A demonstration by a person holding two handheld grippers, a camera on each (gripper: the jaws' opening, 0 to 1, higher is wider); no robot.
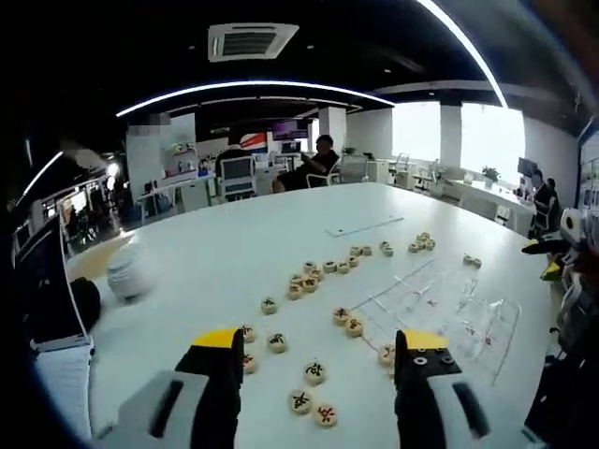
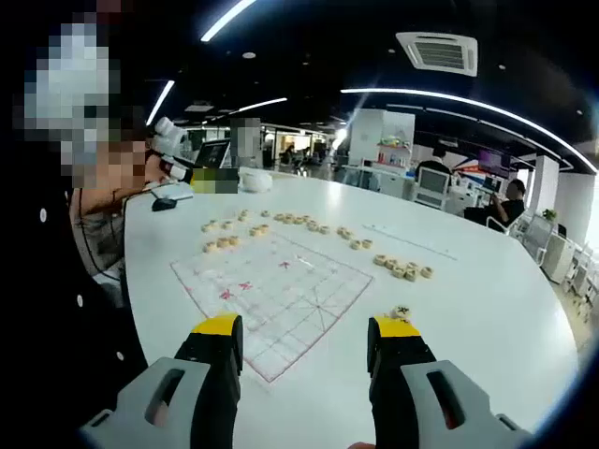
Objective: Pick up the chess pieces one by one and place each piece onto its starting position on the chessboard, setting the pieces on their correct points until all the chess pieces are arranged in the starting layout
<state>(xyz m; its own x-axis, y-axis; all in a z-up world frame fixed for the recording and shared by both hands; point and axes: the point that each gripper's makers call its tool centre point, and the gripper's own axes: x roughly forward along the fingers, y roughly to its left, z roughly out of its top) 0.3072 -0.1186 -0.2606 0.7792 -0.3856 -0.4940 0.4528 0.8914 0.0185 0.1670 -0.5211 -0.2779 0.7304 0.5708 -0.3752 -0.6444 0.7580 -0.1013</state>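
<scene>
Round wooden chess pieces (image 1: 309, 281) lie scattered over the white table (image 1: 234, 243), several of them just ahead of my left gripper (image 1: 320, 351), which is open and holds nothing. The clear chessboard sheet (image 1: 440, 309) with red marks lies to its right. In the right gripper view the chessboard (image 2: 281, 290) lies straight ahead, with loose rows of pieces (image 2: 402, 269) beyond its far edges. My right gripper (image 2: 307, 329) is open and empty above the board's near edge. One piece (image 2: 401, 311) sits just past its right fingertip (image 2: 398, 329).
A stack of white bowls (image 1: 126, 271) and a dark laptop (image 1: 47, 299) sit at the table's left side. A clear sheet (image 1: 365, 224) lies farther back. A person (image 2: 84, 234) is close on the left of the right gripper view, with a black mouse (image 2: 164, 203) nearby.
</scene>
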